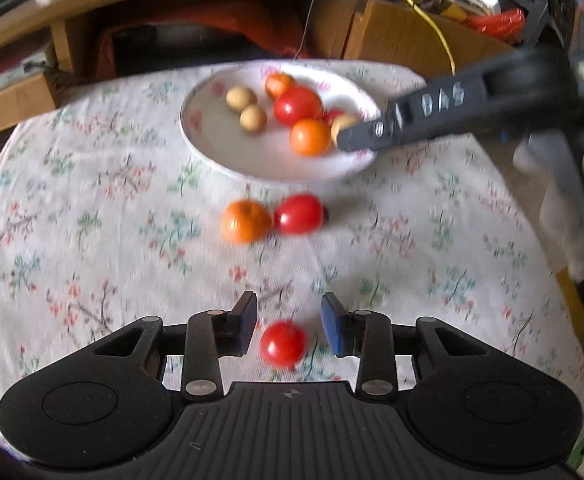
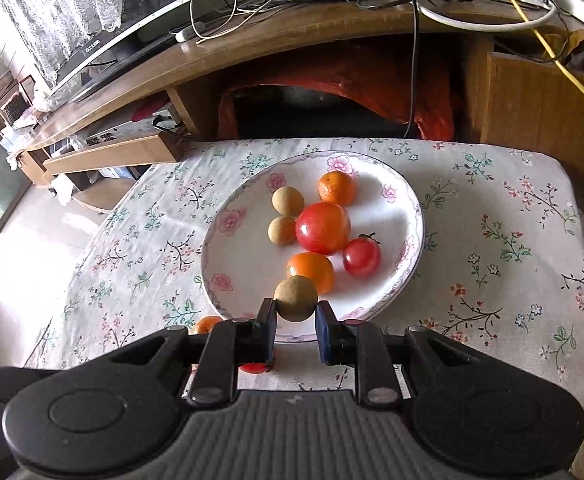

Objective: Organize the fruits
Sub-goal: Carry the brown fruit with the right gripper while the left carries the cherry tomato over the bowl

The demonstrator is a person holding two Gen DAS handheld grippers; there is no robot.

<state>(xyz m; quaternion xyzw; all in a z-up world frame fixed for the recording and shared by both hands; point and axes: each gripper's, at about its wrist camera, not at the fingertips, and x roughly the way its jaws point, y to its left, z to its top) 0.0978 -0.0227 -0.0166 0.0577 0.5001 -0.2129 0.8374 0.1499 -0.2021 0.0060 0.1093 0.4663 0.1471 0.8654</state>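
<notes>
On a table [image 2: 511, 216] draped in a flower-print cloth, a white plate [image 2: 236, 264] with pink blossoms along its rim holds most of the fruit. The right tongs [image 2: 295, 330] hang over the plate's near edge, their two pads pressed against a round tan fruit [image 2: 295, 298] gripped between them. Just beyond it in the right wrist view sit an orange [image 2: 311, 270] and a small red tomato [image 2: 361, 257] with its stalk, then a large red tomato [image 2: 322, 227] at the middle of the plate. Two more tan fruits [image 2: 288, 201] lie touching each other to the left of the large tomato, and a second orange [image 2: 336, 187] rests at the far side.

Nearer on the cloth, off the plate, an orange [image 1: 245, 220] and a red tomato [image 1: 299, 214] sit side by side, touching, in the left wrist view. Another red tomato [image 1: 283, 343] lies on the cloth between the pads of the left tongs [image 1: 289, 328], which stand spread wide with clear gaps on both sides of it; nothing is gripped. That view is blurred. From it, the right tongs reach in from the right as a dark bar across the plate's right edge.

Beyond the far end of the table stands a wooden desk [image 2: 252, 36] strewn with cables, a yellow cable [image 2: 563, 72] trailing down its right side, and red cloth [image 2: 431, 92] bunched in the opening beneath it.
</notes>
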